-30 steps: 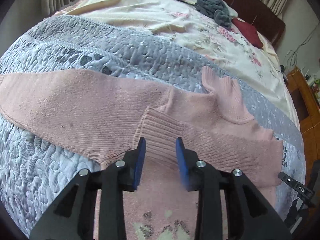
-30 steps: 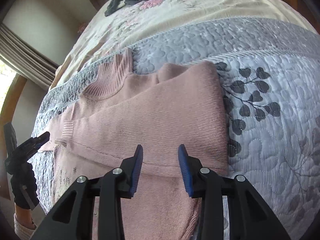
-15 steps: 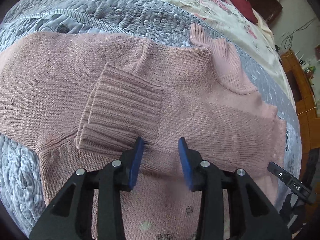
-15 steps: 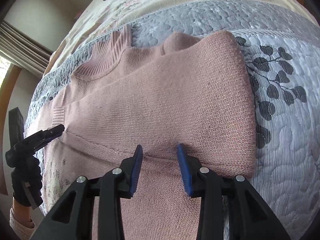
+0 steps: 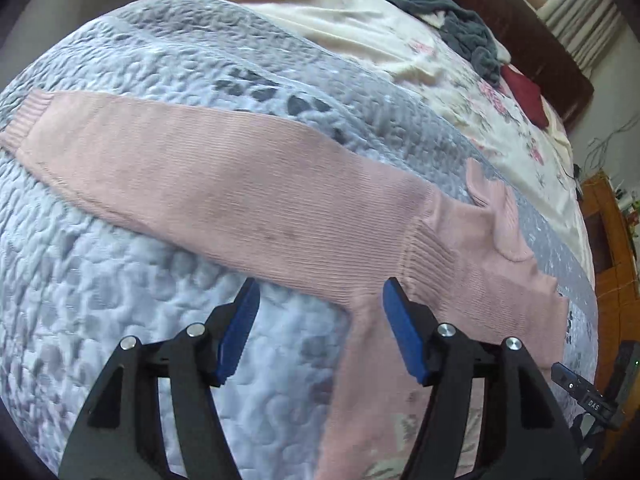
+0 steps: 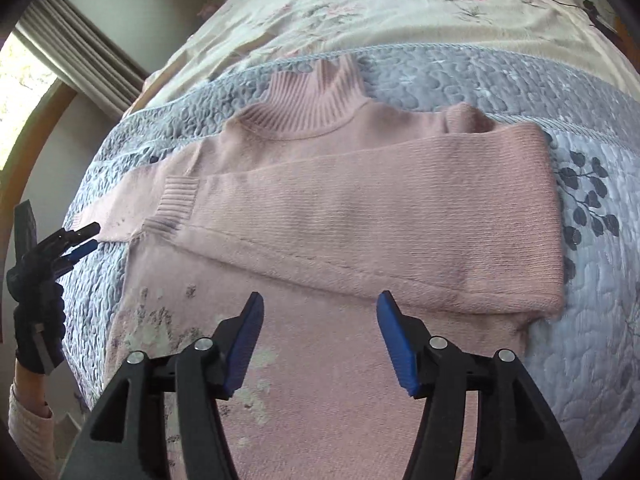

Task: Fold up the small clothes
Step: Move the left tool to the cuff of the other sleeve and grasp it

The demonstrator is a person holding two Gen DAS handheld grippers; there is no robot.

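A pink knit sweater (image 6: 340,216) lies flat on the grey-blue quilt (image 6: 592,320), its ribbed collar (image 6: 316,96) pointing to the far side. One sleeve is folded across the chest, and its cuff (image 6: 176,200) ends near the left side. In the left wrist view the other sleeve (image 5: 200,172) stretches straight out to the left. My left gripper (image 5: 320,320) hovers open over the armpit area with nothing between its fingers. Over the lower chest my right gripper (image 6: 318,332) is open and holds nothing. The left gripper (image 6: 76,240) also shows at the sweater's left edge, held by a gloved hand (image 6: 36,320).
Beyond the quilt lies a floral sheet (image 5: 400,32) with a crumpled grey garment (image 5: 464,28) and a dark red item (image 5: 524,96) near the wooden headboard (image 5: 500,12). A wooden cabinet (image 5: 612,240) stands at the right of the bed. Curtains (image 6: 84,52) hang by a window.
Both grippers have opened wider. The left gripper drew back and to the left, so the outstretched sleeve fills its view. The right gripper backed off a little from the folded sleeve.
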